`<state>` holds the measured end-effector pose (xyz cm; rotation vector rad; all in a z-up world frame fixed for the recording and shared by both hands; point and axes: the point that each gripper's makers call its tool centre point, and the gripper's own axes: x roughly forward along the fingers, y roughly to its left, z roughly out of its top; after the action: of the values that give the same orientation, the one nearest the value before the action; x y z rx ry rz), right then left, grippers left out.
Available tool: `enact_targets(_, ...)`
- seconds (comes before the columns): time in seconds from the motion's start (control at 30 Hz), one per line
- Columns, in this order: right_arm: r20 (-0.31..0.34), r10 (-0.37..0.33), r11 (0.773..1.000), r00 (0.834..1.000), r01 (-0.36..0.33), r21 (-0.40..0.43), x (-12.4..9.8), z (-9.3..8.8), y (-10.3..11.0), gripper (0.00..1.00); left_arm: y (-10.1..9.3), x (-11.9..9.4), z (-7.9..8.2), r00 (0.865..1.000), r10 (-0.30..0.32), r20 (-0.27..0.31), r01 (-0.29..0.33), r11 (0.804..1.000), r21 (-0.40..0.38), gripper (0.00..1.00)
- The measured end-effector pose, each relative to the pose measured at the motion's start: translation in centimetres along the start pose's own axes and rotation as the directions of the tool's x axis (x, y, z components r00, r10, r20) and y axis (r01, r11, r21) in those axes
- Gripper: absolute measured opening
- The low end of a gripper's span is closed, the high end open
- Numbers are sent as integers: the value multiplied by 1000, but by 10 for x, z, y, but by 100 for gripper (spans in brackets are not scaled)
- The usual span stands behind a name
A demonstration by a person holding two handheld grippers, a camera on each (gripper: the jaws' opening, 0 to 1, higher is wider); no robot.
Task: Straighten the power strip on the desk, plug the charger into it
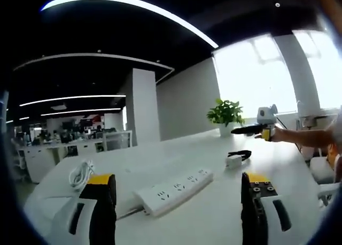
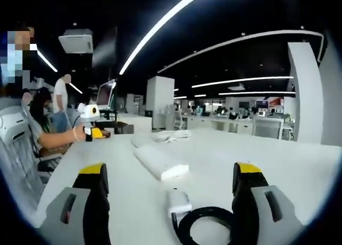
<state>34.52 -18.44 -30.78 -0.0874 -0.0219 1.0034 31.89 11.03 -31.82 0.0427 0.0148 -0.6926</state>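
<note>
We find the power strip (image 1: 174, 190) lying between the spread, empty left gripper (image 1: 179, 202); charger (image 2: 179, 201) between the released right gripper (image 2: 171, 194).

— What can't we make out here?
— In the right gripper view, the charger's black cable (image 2: 206, 223) loops down past the bottom edge, and the power strip (image 2: 160, 163) is blurred, so we can't read its sockets.
— And the left gripper view?
— The white coiled cord (image 1: 81, 174) is too small to identify, and the person's arm (image 1: 310, 136) is cut off at the right edge.
</note>
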Motion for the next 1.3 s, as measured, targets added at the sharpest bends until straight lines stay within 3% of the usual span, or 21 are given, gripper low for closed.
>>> enact_targets(0.13, -9, 9, 1000, 1000, -8, 12, -5, -5, -3, 94, -2, 0, -1, 1000, -3, 5, 3, 1000, -7, 99)
enact_targets(0.27, -57, 18, 1000, 998, -17, 19, -6, -19, -3, 93, -5, 0, -4, 1000, -14, 2, 14, 1000, -20, 99)
enact_targets(0.43, -99, 27, 1000, 995, -25, 15, -6, -29, 0, 93, -15, -1, -4, 998, -61, 15, 62, 992, -111, 99)
enact_targets(0.83, -181, 40, 997, 983, -27, 72, -9, -51, -6, 93, -19, -6, -7, 998, -57, 15, 58, 993, -98, 98)
enact_targets(1.13, -298, 68, 995, 952, -45, 84, -13, -66, -4, 91, -23, -11, -10, 997, -70, 24, 72, 990, -120, 97)
enact_targets(1.3, -368, 84, 995, 926, -56, 86, -17, -70, 0, 91, -25, -14, -14, 997, -72, 19, 74, 990, -120, 97)
